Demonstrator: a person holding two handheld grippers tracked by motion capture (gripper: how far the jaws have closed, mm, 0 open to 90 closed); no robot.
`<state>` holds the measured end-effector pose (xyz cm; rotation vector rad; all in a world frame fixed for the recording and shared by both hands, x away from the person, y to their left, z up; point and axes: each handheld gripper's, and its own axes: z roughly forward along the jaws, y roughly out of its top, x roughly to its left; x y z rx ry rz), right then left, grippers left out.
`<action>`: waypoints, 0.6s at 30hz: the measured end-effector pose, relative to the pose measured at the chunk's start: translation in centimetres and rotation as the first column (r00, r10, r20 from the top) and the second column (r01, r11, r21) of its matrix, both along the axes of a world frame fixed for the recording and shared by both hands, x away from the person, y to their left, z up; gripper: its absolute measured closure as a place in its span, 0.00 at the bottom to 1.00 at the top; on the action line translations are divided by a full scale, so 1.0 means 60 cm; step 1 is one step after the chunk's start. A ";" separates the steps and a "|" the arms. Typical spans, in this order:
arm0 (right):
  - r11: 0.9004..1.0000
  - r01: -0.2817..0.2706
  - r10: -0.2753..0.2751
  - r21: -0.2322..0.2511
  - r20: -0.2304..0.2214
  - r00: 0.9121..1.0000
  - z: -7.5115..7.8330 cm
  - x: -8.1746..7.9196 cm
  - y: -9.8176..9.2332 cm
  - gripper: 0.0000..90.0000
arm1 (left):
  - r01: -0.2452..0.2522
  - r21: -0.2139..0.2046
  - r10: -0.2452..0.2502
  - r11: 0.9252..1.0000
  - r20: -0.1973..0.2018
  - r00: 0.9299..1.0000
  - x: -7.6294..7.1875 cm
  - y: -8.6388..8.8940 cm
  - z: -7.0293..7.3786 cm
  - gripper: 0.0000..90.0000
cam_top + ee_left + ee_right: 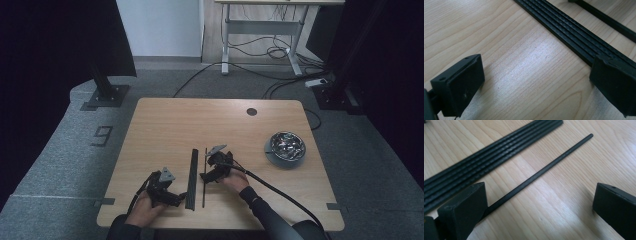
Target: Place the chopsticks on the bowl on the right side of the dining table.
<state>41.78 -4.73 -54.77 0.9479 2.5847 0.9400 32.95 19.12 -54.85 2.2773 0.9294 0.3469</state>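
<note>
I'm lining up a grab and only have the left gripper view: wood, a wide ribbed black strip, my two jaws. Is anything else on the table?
Observer: Yes, a metal bowl sits far to the right on the table.
Operator: Where's the other gripper?
Observer: The right gripper is open over a thin black rod, beside the ribbed strip.
Operator: How do rod and strip lie?
Observer: Roughly parallel, apart, the rod to the strip's right in the high view.
</note>
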 end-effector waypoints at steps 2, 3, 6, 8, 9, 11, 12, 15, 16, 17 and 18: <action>1.000 0.005 -0.005 0.001 0.001 1.000 0.000 0.000 -0.006 0.00 | 0.000 -0.001 0.000 1.000 0.000 1.000 0.000 0.000 0.000 0.00; 1.000 0.011 -0.011 0.006 0.001 1.000 -0.001 0.000 -0.011 0.00 | -0.001 -0.001 0.001 1.000 0.000 1.000 0.000 0.000 0.000 0.00; 1.000 0.023 -0.023 0.008 0.003 1.000 -0.002 0.000 -0.023 0.00 | -0.001 -0.001 0.001 1.000 0.000 1.000 0.000 0.000 0.000 0.00; 0.999 0.032 -0.032 0.009 0.005 0.999 -0.002 0.000 -0.033 0.00 | 0.000 -0.002 0.000 1.000 0.000 1.000 0.000 0.000 0.000 0.00; 0.999 0.038 -0.038 0.011 0.006 0.999 -0.002 0.000 -0.038 0.00 | 0.000 -0.001 0.000 1.000 0.000 1.000 0.000 0.000 0.000 0.00; 0.999 0.042 -0.042 0.010 0.007 0.999 -0.002 0.000 -0.046 0.00 | -0.001 -0.001 0.001 1.000 0.000 1.000 0.000 0.000 0.000 0.00; 0.999 0.045 -0.046 0.011 0.010 0.999 -0.003 -0.001 -0.051 0.00 | 0.000 -0.001 0.000 1.000 0.000 1.000 0.000 0.000 0.000 0.00; 0.998 0.060 -0.060 0.015 0.009 0.998 -0.003 -0.002 -0.063 0.00 | 0.000 -0.001 0.000 1.000 0.000 1.000 0.000 0.000 0.000 0.00; 0.998 0.060 -0.060 0.015 0.009 0.998 -0.003 -0.002 -0.063 0.00 | 0.000 -0.001 0.000 1.000 0.000 1.000 0.000 0.000 0.000 0.00; 0.998 0.062 -0.062 0.016 0.008 0.998 -0.003 -0.003 -0.066 0.00 | 0.000 0.000 0.000 1.000 0.000 1.000 0.000 0.000 0.000 0.00; 0.998 0.064 -0.064 0.017 0.010 0.998 -0.004 -0.003 -0.069 0.00 | 0.000 0.000 0.000 1.000 0.000 1.000 0.000 0.000 0.000 0.00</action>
